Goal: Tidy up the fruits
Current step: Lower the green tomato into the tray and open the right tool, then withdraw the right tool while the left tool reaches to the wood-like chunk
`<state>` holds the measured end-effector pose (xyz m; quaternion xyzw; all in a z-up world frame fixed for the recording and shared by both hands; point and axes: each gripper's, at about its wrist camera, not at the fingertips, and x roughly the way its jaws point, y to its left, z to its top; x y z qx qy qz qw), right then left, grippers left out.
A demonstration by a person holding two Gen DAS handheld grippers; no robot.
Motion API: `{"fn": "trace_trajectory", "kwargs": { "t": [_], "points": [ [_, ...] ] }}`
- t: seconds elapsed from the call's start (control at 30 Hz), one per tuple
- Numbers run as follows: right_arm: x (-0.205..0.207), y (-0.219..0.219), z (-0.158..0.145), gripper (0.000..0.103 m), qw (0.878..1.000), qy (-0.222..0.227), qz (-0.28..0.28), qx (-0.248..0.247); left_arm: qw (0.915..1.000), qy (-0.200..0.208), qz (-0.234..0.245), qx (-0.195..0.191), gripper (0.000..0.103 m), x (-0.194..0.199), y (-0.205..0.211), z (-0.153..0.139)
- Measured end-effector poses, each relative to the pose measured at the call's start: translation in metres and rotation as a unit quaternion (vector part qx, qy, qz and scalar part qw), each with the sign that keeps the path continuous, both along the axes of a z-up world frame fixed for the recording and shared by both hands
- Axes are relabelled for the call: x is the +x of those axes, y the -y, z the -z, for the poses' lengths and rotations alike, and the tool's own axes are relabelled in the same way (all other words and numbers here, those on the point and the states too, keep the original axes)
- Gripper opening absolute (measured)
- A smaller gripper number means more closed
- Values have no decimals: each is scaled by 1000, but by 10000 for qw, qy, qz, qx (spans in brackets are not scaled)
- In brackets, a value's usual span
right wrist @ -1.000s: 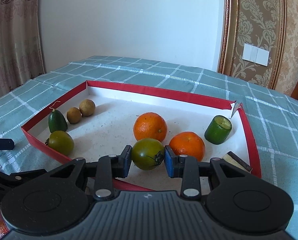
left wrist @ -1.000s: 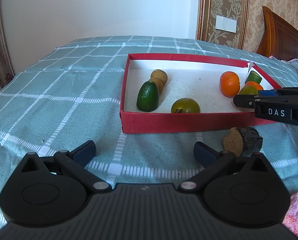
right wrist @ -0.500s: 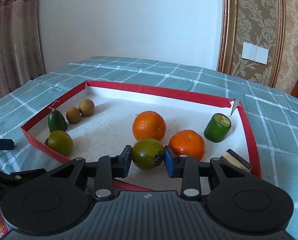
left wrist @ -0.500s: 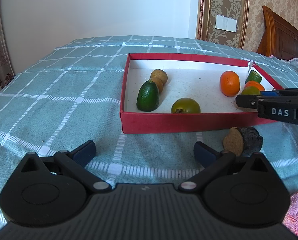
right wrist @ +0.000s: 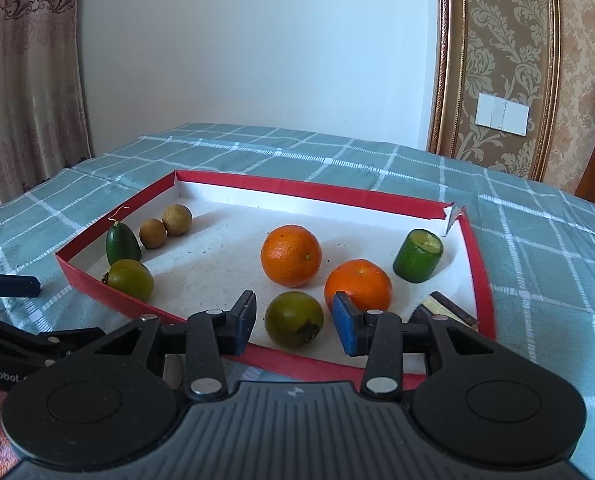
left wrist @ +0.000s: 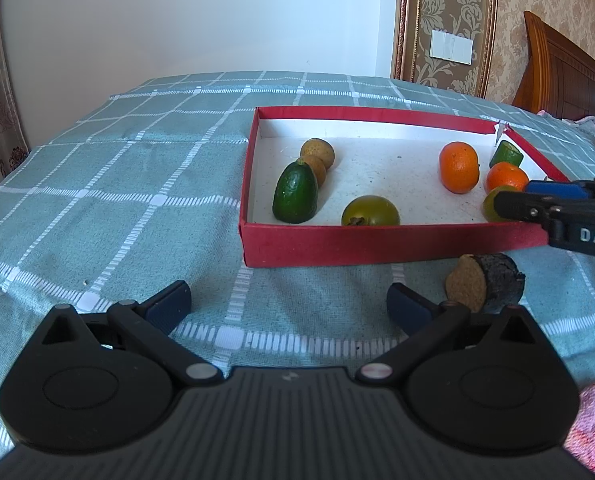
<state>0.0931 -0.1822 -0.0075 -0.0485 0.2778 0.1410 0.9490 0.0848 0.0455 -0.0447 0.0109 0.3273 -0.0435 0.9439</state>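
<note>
A red box on the bed holds fruit: two oranges, a cut green piece, a green avocado, two brown longans and a green persimmon. My right gripper is open, its pads on either side of another green persimmon that rests on the box floor, apart from both pads. My left gripper is open and empty over the blanket in front of the box. A dark cork-faced piece lies outside the box by its right finger.
The bed has a teal checked blanket. A dark flat piece lies in the box's near right corner. A wooden headboard stands at the right, a curtain at the left, a wall behind.
My right gripper has opened and let go of the green persimmon, which now sits in the box. The left gripper has not moved.
</note>
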Motion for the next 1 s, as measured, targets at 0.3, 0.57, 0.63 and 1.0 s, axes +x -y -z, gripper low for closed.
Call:
{"fn": "trace_trajectory", "kwargs": {
  "t": [0.3,0.57,0.63,1.0],
  "points": [
    [-11,7,-3,58,9999,125,101,19,10000,-1,0,-2,103,0,0,0],
    [-58,31,-7,78,9993,295,37,216,10000,-1,0,-6,103,0,0,0],
    [-60,31,-3,78,9997,211,82,85,10000,-1,0,-9,103,0,0,0],
    [-46,41,17,88,9958,-631,648,134,9986,213,103,-469,103,-29,15,-7]
  ]
}}
